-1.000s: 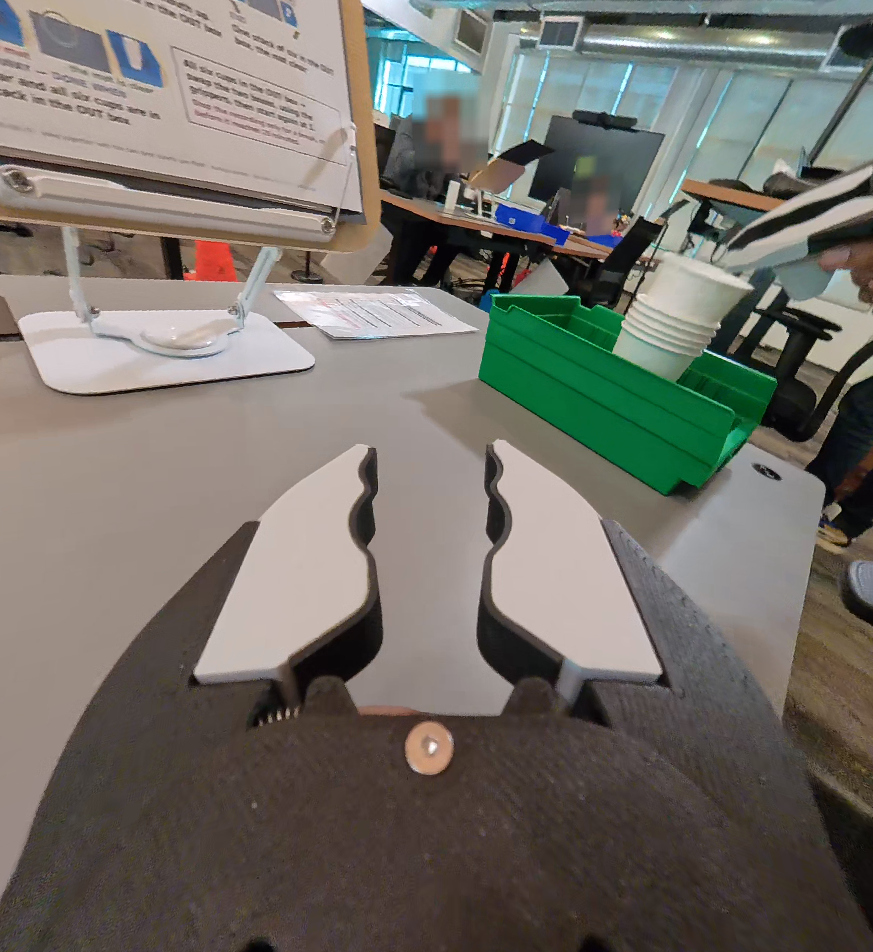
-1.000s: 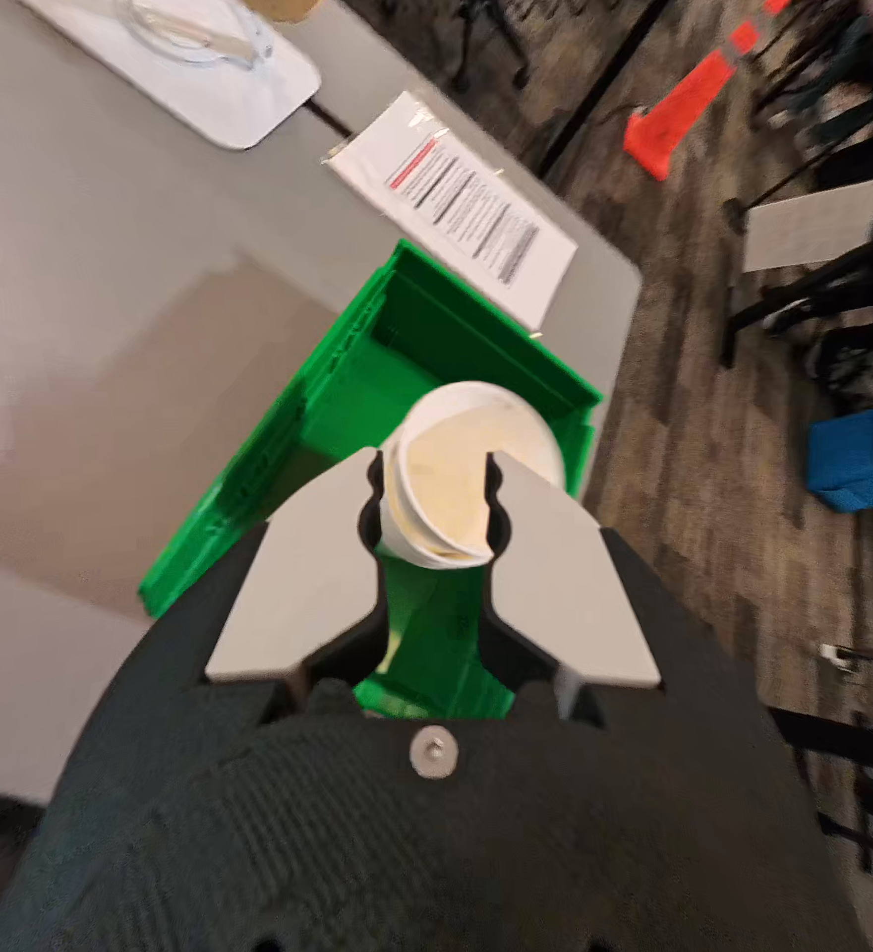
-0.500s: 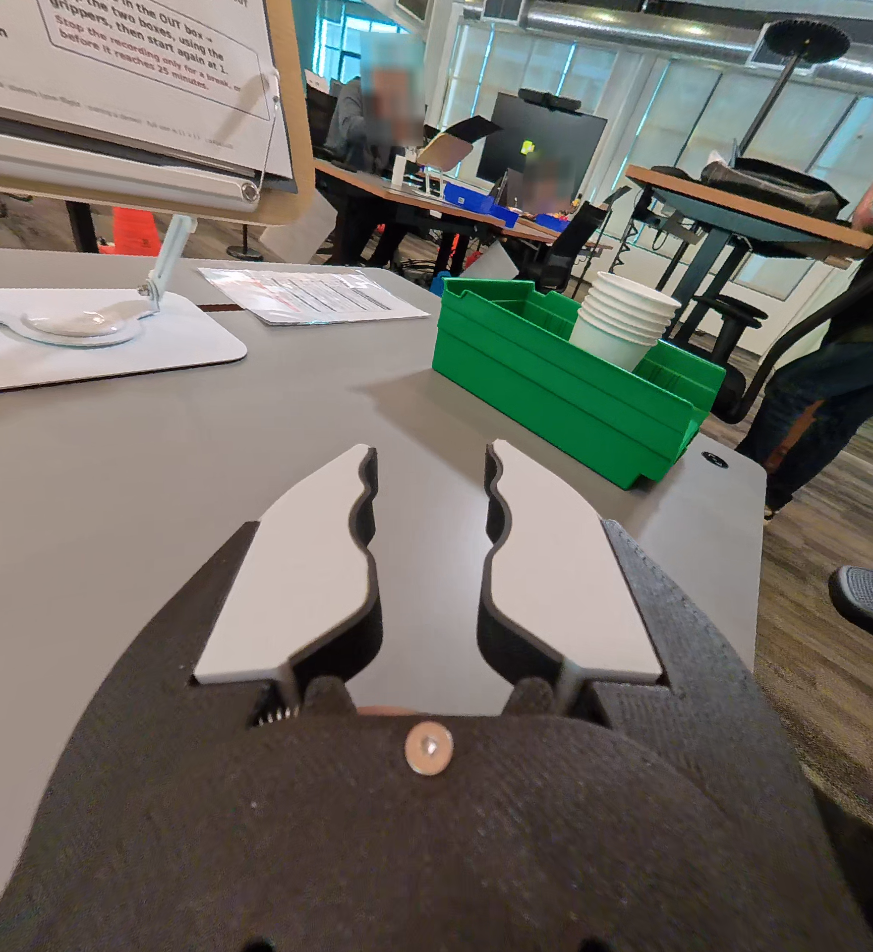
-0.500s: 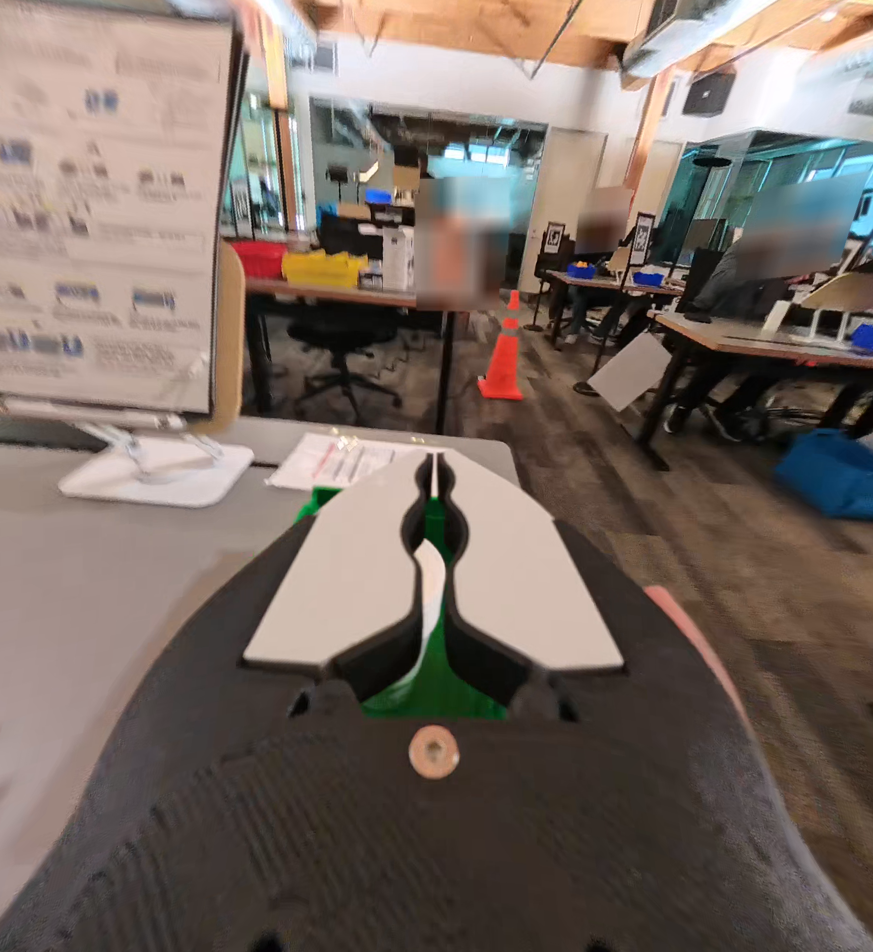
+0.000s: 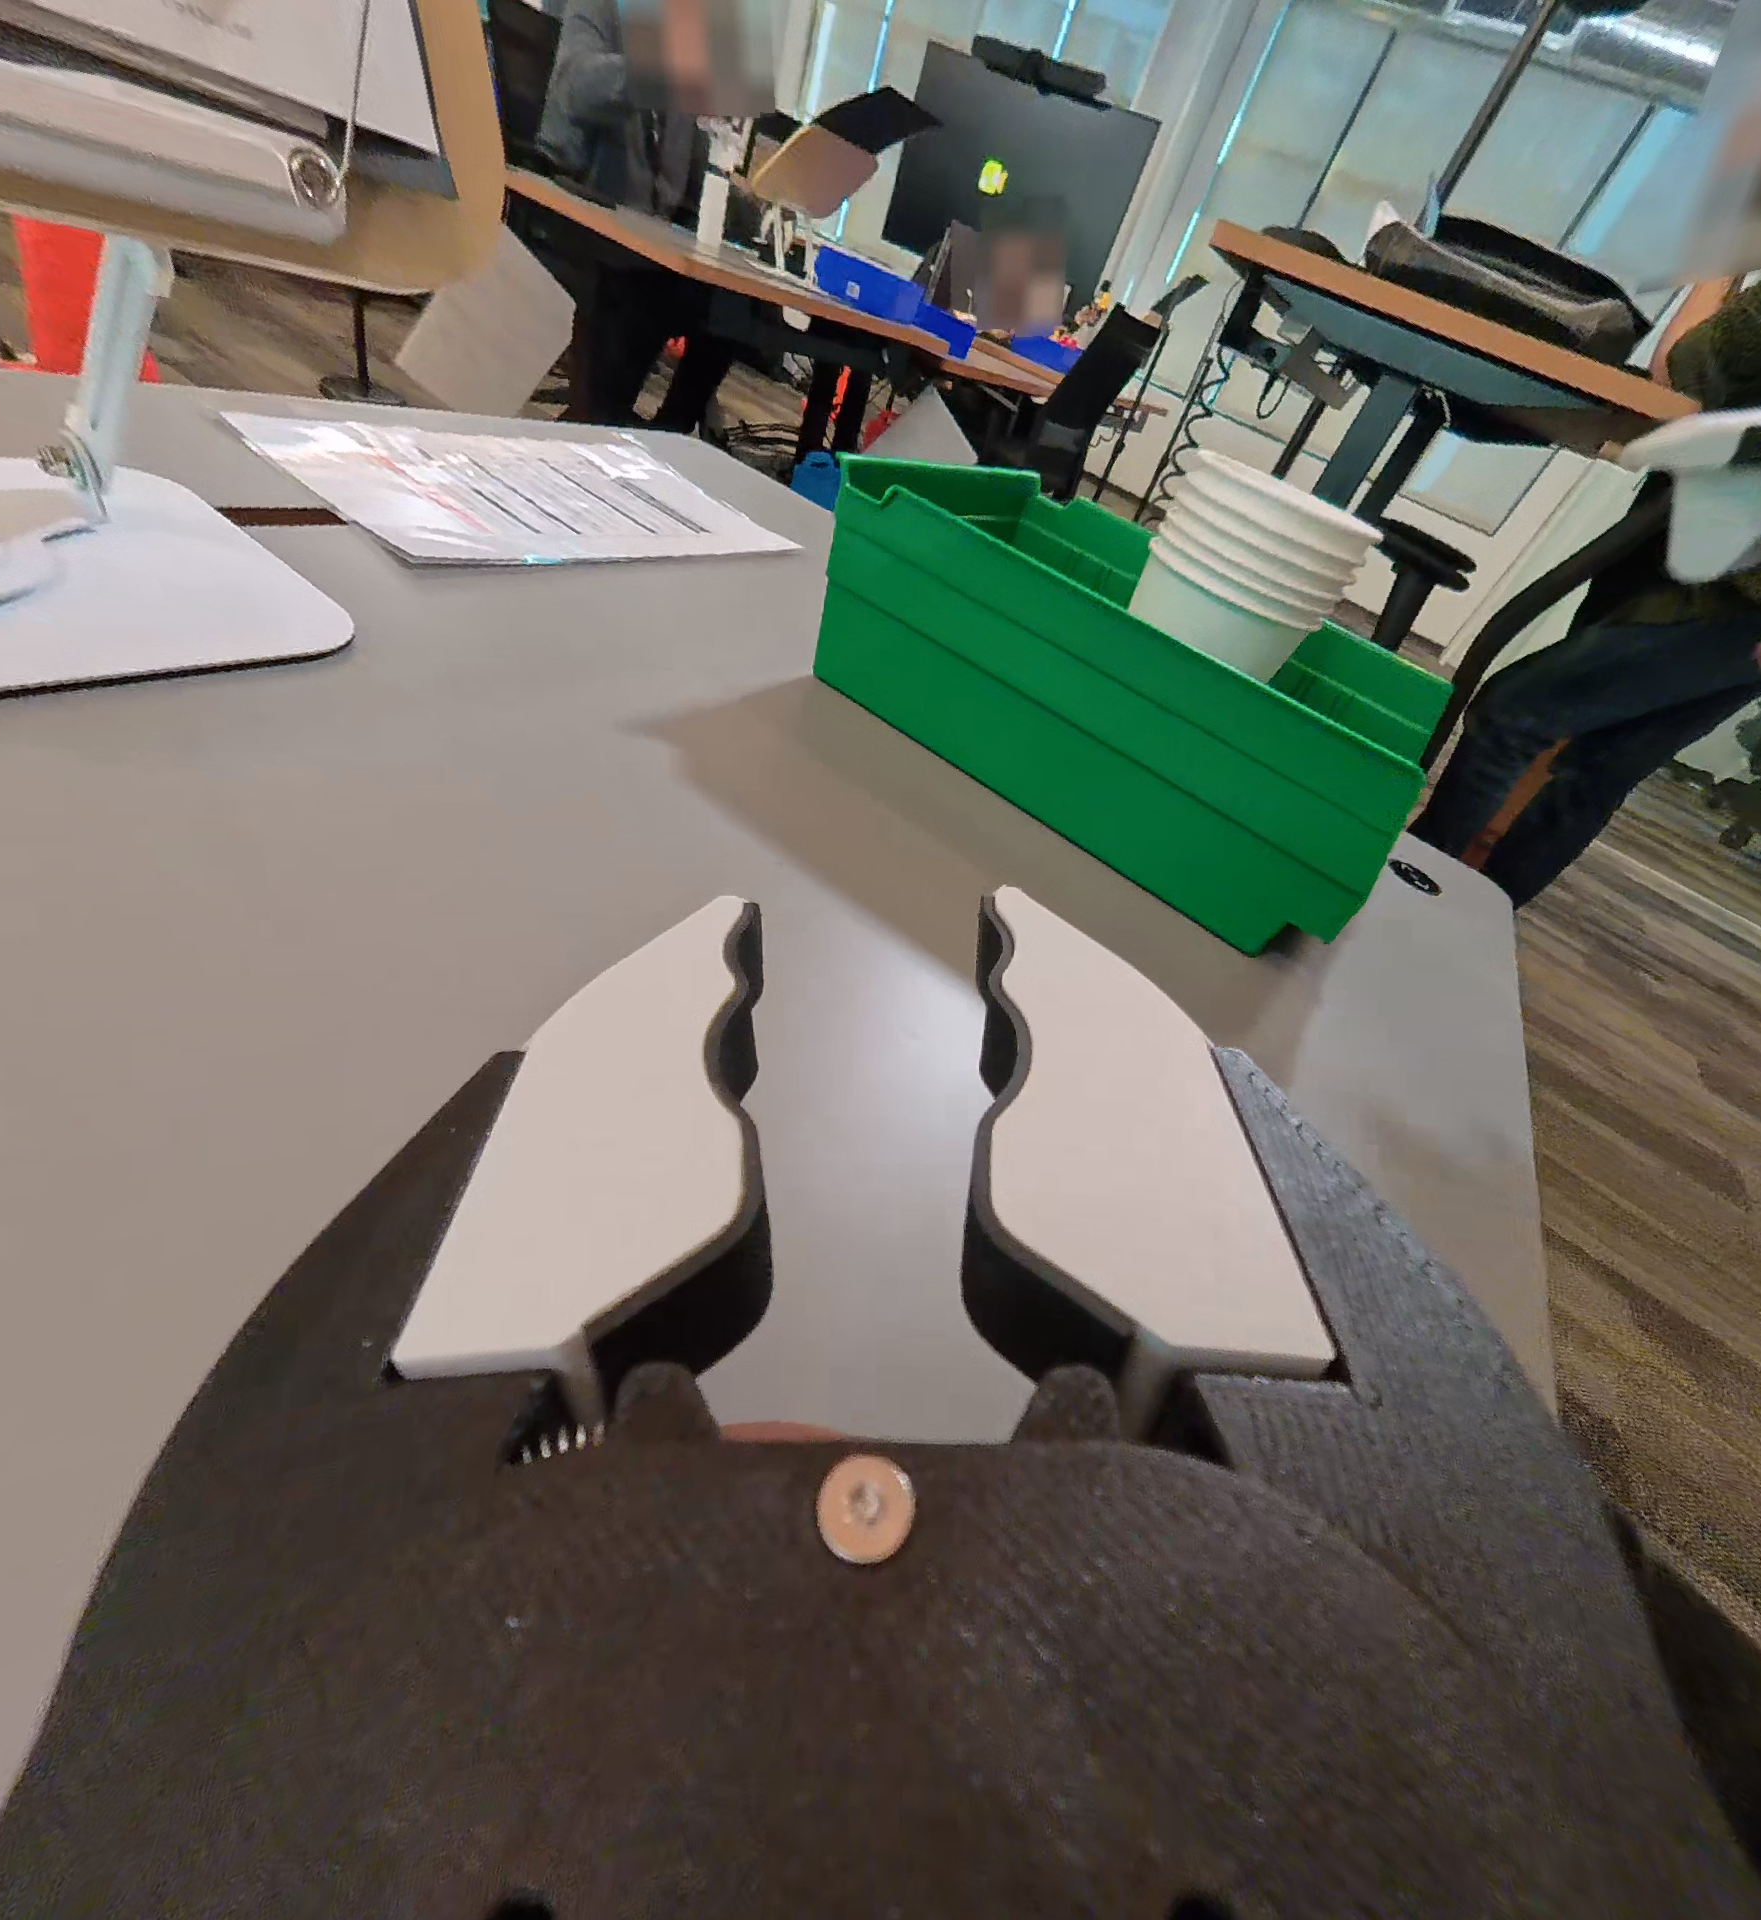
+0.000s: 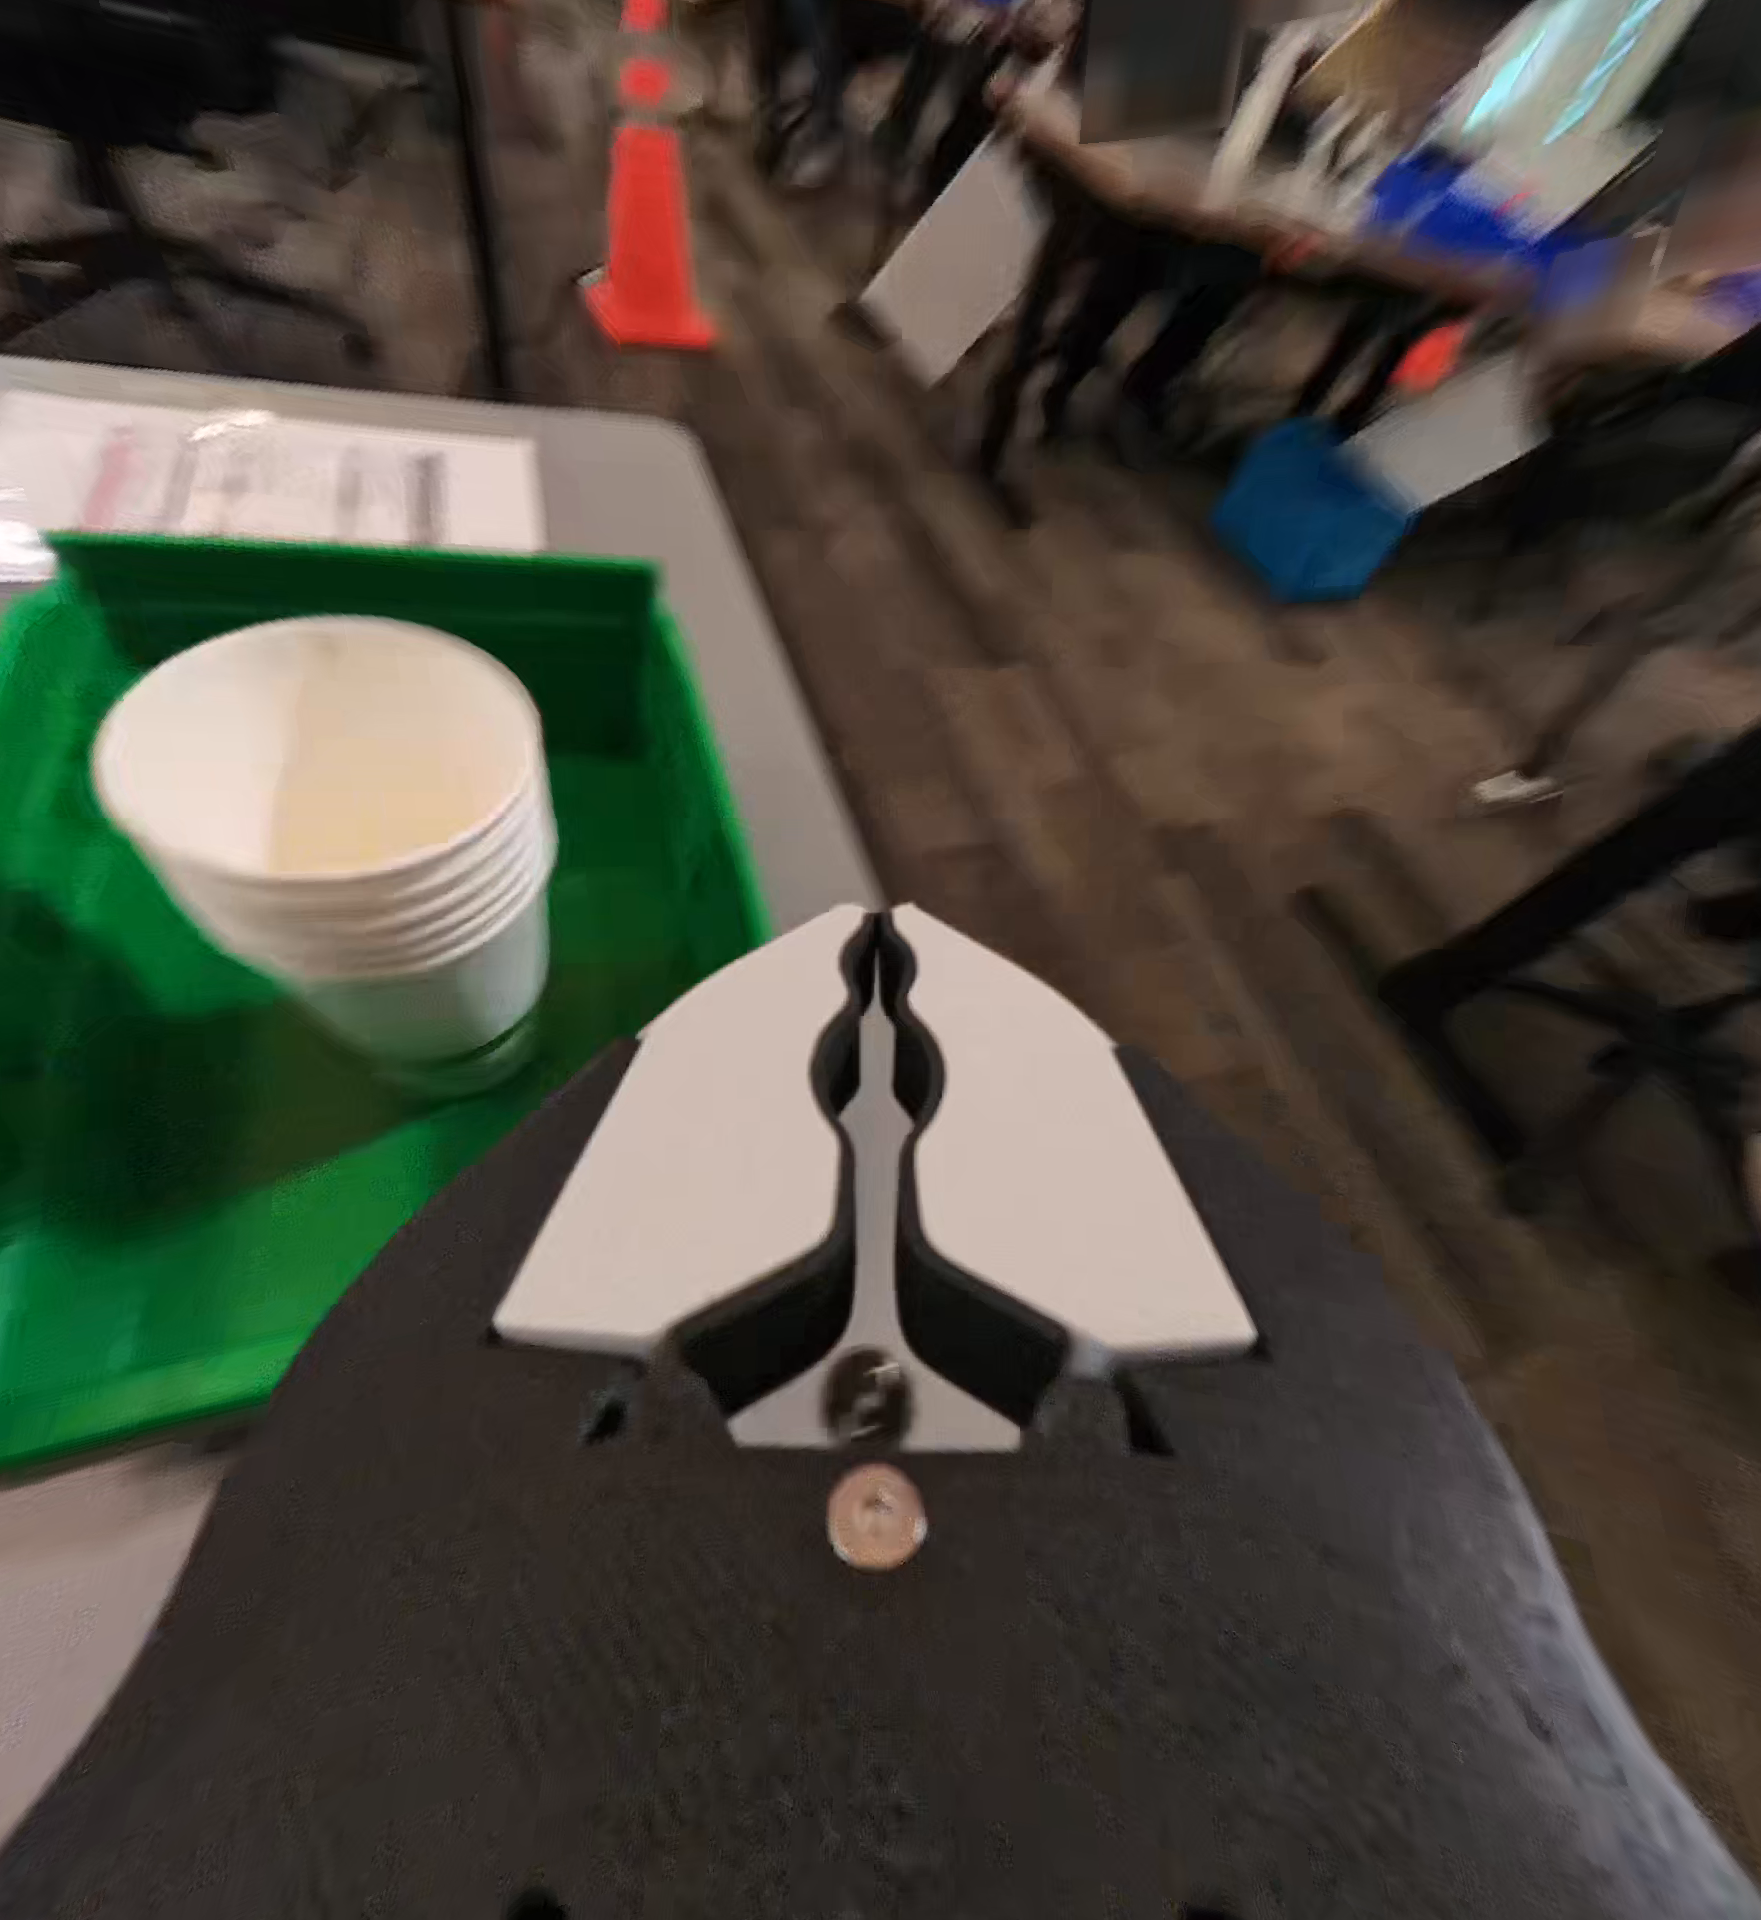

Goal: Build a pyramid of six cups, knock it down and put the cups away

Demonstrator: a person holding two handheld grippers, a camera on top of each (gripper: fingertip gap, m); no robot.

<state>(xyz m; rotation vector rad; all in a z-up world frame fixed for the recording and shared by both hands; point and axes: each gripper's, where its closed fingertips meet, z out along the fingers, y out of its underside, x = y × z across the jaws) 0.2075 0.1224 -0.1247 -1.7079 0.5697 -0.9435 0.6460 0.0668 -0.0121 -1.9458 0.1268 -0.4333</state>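
Right tongs (image 6: 874, 920) let go of cup stack (image 6: 336, 821), now pressed together, empty, just right of green bin (image 6: 76, 1195); left tongs (image 5: 865, 914) spread over bare worktop (image 5: 336, 883).

Place: open-plan office | signs: rows of desks (image 5: 710, 260), a monitor (image 5: 1021, 197), swivel chairs (image 5: 1416, 582), large windows (image 5: 1375, 135)

bright, even indoor light | soft shadows | right wrist view motion-blurred | wide-angle edge distortion
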